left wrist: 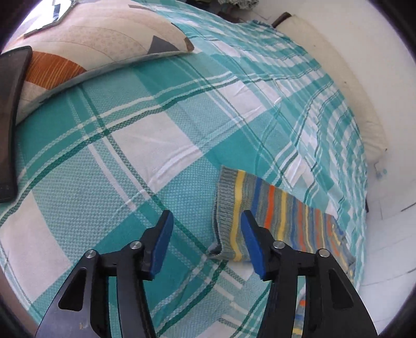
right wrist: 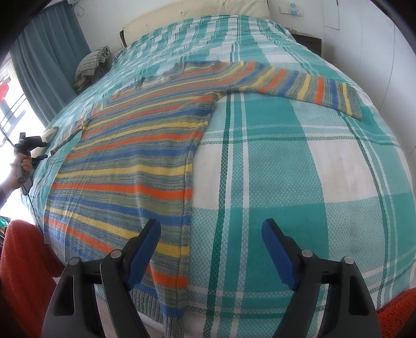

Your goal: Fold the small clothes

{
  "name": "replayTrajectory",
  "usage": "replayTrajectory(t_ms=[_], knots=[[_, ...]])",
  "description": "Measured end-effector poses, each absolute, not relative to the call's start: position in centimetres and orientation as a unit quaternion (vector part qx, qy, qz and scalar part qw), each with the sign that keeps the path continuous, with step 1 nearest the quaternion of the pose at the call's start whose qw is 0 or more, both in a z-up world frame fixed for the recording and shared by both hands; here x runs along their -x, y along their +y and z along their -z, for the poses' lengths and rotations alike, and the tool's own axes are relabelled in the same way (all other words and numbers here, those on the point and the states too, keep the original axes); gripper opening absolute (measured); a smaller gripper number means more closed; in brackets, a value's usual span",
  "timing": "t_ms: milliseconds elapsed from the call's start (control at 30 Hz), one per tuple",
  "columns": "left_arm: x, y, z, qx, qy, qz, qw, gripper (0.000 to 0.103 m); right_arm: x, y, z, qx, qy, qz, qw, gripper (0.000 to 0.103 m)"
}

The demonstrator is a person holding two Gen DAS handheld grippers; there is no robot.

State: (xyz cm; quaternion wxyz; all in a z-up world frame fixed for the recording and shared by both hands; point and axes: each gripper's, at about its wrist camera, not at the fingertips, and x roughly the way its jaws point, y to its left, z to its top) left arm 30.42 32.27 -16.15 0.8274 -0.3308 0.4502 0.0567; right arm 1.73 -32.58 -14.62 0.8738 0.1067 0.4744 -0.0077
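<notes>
A small striped knit sweater [right wrist: 130, 161] in orange, yellow, blue and grey lies flat on the bed, one sleeve [right wrist: 299, 83] stretched out to the right. My right gripper [right wrist: 210, 234] is open and empty, hovering over the sweater's right hem edge. In the left wrist view the other sleeve [left wrist: 280, 215] with its grey cuff lies on the bed. My left gripper [left wrist: 206, 223] is open and empty just above that cuff, its right finger over the sleeve. The left gripper also shows far left in the right wrist view [right wrist: 31, 145].
A teal and white plaid bedspread [right wrist: 312, 182] covers the bed. A patterned pillow [left wrist: 91, 46] lies at the far left, a dark flat object [left wrist: 10, 117] beside it. A cream headboard [right wrist: 195, 13], bundled cloth [right wrist: 91, 65] and curtain [right wrist: 44, 65] stand beyond.
</notes>
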Motion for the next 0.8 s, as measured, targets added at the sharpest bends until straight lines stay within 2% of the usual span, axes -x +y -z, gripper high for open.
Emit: replayTrajectory(t_ms=[33, 100, 133, 167, 200, 333, 467, 500, 533, 567, 600, 633, 800], knots=[[-30.3, 31.4, 16.3, 0.317, 0.452, -0.044, 0.833, 0.080, -1.9, -32.5, 14.8, -0.106, 0.477, 0.007, 0.873, 0.079], [-31.0, 29.2, 17.1, 0.273, 0.473, -0.041, 0.837, 0.080, -2.1, -32.2, 15.1, -0.101, 0.482, 0.005, 0.871, 0.079], [-31.5, 28.3, 17.6, 0.249, 0.482, -0.053, 0.839, 0.062, -2.1, -31.9, 15.2, -0.096, 0.484, 0.004, 0.870, 0.079], [-31.8, 27.6, 18.0, 0.228, 0.488, -0.069, 0.840, 0.040, -2.2, -31.8, 15.2, -0.091, 0.485, 0.003, 0.870, 0.079], [-32.0, 27.3, 18.5, 0.216, 0.499, -0.077, 0.836, 0.004, -2.2, -31.6, 15.3, -0.087, 0.485, 0.001, 0.870, 0.079], [-32.4, 26.3, 18.2, 0.155, 0.502, -0.127, 0.841, 0.003, -2.0, -31.6, 15.1, -0.082, 0.483, 0.007, 0.872, 0.079], [-32.1, 26.5, 17.9, 0.140, 0.499, -0.143, 0.843, 0.013, -1.8, -32.2, 14.5, -0.089, 0.473, 0.018, 0.876, 0.079], [-31.8, 26.5, 17.6, 0.137, 0.498, -0.148, 0.844, 0.022, -1.7, -32.3, 14.3, -0.090, 0.471, 0.021, 0.878, 0.079], [-31.2, 26.5, 17.3, 0.135, 0.497, -0.152, 0.844, 0.040, -1.5, -32.4, 14.1, -0.090, 0.466, 0.025, 0.880, 0.079], [-30.4, 26.4, 16.8, 0.132, 0.493, -0.159, 0.845, 0.051, -1.4, -32.6, 13.8, -0.090, 0.462, 0.030, 0.882, 0.079], [-29.3, 26.2, 16.1, 0.130, 0.483, -0.164, 0.850, 0.067, -1.2, -32.8, 13.5, -0.090, 0.456, 0.036, 0.885, 0.079], [-28.2, 25.9, 15.4, 0.130, 0.474, -0.164, 0.855, 0.074, -1.1, -33.0, 13.2, -0.091, 0.450, 0.044, 0.887, 0.079], [-21.7, 21.8, 13.8, 0.164, 0.474, -0.071, 0.862, 0.081, -0.5, -35.2, 12.1, -0.111, 0.420, 0.093, 0.896, 0.080]])
